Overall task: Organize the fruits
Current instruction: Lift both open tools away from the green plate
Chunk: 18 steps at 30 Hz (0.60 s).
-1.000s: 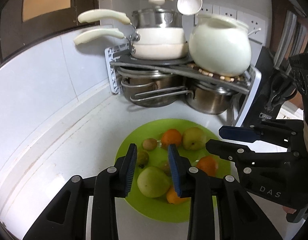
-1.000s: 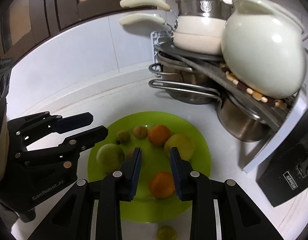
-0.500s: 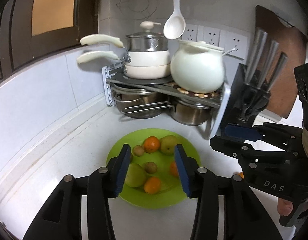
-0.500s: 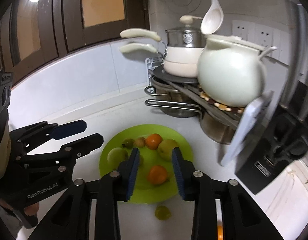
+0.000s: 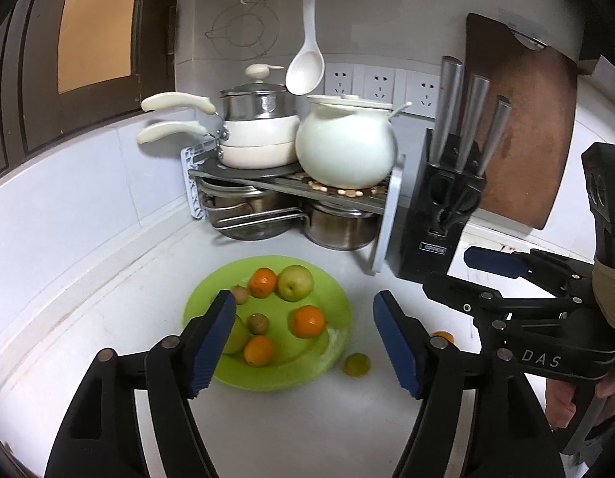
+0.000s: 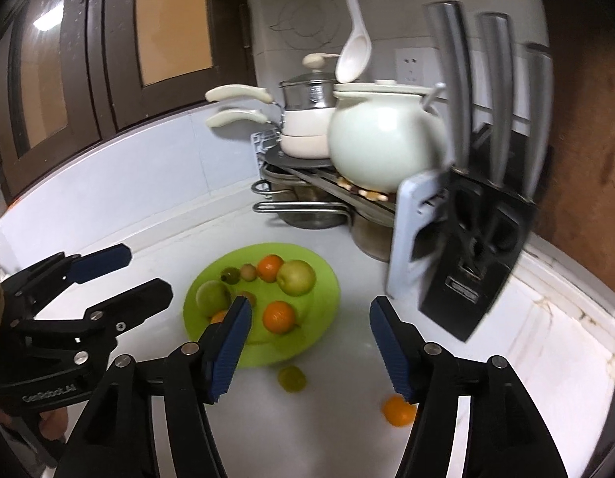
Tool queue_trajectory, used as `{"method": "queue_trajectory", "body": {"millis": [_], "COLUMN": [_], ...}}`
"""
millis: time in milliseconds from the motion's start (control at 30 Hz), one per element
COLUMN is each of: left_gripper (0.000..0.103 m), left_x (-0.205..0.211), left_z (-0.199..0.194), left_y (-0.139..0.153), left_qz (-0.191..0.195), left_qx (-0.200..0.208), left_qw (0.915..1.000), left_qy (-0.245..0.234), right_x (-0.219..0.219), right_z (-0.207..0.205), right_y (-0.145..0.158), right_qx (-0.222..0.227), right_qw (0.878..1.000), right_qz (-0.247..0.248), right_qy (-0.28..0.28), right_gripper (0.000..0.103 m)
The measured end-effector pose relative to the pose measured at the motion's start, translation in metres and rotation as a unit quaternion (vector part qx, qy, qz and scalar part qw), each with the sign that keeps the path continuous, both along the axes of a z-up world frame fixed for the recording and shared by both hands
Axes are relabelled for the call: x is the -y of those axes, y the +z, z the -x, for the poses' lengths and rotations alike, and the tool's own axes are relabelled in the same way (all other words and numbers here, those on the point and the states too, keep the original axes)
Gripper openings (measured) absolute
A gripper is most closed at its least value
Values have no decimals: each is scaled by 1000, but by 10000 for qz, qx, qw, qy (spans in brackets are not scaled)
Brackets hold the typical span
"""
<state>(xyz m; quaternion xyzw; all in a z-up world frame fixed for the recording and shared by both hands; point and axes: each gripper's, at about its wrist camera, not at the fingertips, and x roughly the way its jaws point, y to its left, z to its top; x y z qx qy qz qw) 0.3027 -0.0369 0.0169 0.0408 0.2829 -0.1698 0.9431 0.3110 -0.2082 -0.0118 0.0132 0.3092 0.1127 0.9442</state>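
A green plate (image 5: 335, 314) (image 6: 327, 294) on the white counter holds oranges (image 5: 306, 320), green apples (image 5: 294, 282) and small brown fruits (image 5: 258, 323). A small green fruit (image 5: 356, 364) (image 6: 291, 378) lies on the counter just beside the plate. A loose orange (image 6: 397, 410) (image 5: 443, 336) lies further right. My left gripper (image 5: 303, 342) is wide open and empty, held back above the plate's near edge. My right gripper (image 6: 309, 344) is wide open and empty, above the small green fruit; it also shows in the left wrist view (image 5: 478, 275).
A pot rack (image 5: 291, 183) with white pans, a white pot (image 5: 345, 147) and steel pots stands in the corner behind the plate. A black knife block (image 5: 443, 215) and a wooden board (image 5: 522, 119) stand to the right. A white spoon (image 5: 306, 63) hangs above.
Both grippers have pulled back and up from the plate and opened wide. The loose green fruit and orange on the counter have come into view.
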Motion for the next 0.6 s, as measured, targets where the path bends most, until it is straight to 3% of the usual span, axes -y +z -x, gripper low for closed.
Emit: {"method": "queue_trajectory", "body": {"millis": [300, 600], "left_gripper": [80, 80], "left_x": [18, 27], "left_z": [13, 20], "left_y": [-15, -39], "left_qz": [-34, -33], "left_qx": [-71, -279], "left_qw": [10000, 9996], "left_qy": [-57, -103], "right_x": [27, 43], "right_z": [22, 34], "right_y": [-13, -37], "right_qx": [-69, -262], "right_qw": [9992, 9974], "right_qz": [96, 278], "right_qy": [-379, -616], "right_gripper": [68, 68]}}
